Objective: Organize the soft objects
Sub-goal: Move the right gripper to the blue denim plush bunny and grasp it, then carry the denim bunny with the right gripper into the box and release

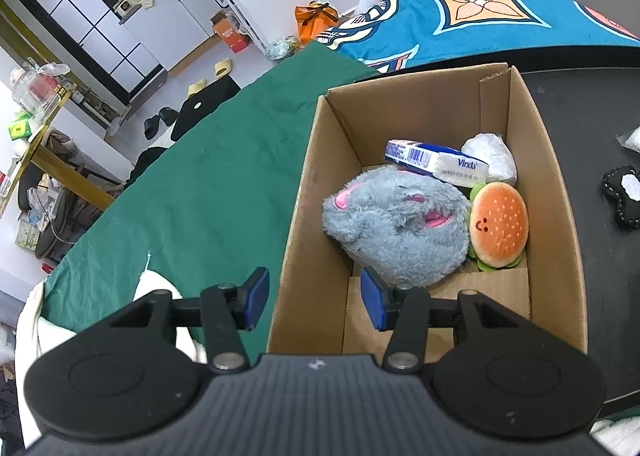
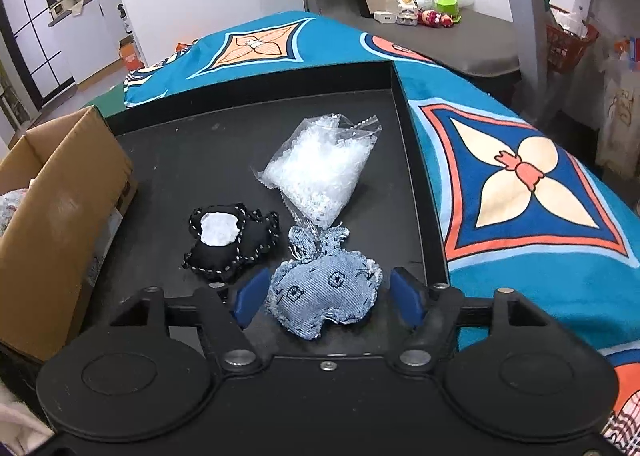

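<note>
A cardboard box [image 1: 308,183] holds a grey plush mouse [image 1: 396,223], a burger plush [image 1: 498,223], a Vinda tissue pack [image 1: 436,161] and a white bundle [image 1: 492,157]. My left gripper [image 1: 314,298] is open and straddles the box's near left wall, with one finger outside and one inside. On the black tray [image 2: 180,159] lie a black stitched plush [image 2: 228,240], a clear bag of white filling [image 2: 320,167] and a blue denim plush [image 2: 324,292]. My right gripper [image 2: 328,302] is open around the denim plush, and its pads stand clear of both sides.
The box [image 2: 68,215] stands at the tray's left end. A green cloth [image 1: 200,175] lies left of the box. A blue patterned blanket [image 2: 520,175] borders the tray's raised rim at the right and the back. Small items sit on a grey surface [image 2: 460,35] beyond.
</note>
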Demonstrator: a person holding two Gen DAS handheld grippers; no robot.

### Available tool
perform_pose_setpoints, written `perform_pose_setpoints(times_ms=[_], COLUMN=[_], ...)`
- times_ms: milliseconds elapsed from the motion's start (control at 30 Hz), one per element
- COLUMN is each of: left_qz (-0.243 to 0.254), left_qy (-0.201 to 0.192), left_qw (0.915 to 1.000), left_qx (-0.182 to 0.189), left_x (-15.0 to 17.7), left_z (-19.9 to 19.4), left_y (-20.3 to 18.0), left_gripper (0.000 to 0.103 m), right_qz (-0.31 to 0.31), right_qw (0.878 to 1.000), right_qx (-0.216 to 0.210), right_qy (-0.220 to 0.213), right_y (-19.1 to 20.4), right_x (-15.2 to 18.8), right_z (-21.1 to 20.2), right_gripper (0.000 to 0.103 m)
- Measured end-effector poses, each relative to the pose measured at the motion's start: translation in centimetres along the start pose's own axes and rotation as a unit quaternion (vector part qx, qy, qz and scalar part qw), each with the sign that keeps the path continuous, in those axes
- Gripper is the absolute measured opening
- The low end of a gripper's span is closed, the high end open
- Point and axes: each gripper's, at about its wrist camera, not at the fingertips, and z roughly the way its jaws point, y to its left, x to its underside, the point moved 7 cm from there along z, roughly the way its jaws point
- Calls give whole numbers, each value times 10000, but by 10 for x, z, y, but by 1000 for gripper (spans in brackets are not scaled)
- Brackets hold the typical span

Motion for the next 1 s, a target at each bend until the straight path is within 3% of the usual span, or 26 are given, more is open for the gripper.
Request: perform_pose_setpoints(times_ms=[133,267,367,400,533,1000], left_qz=[19,15,10,2,-53,-304], left_qy=[16,15,10,2,-33,-92], left_qw=[10000,10000,10000,10000,10000,9990], left_qx=[-8,-7,7,16,63,307], left_x=[0,-1,-1,-1,0,2], left_z=[1,1,1,1,-1,-6], left_y=[-1,-2,-1,-1,2,13], left_gripper=[49,49,49,49,49,49], right_qz=[-37,-371,-496,-532,-459,-669], right_qw=[10000,9990,9985,9984,9988,9977], right_qx=[85,230,231,214,161,95], right_qy=[34,21,2,-12,-1,-96], right_y=[-1,5,9,10,7,20], right_x=[1,3,4,3,3,4], right_z=[8,9,7,6,1,-32], right_gripper=[73,71,57,47,39,36])
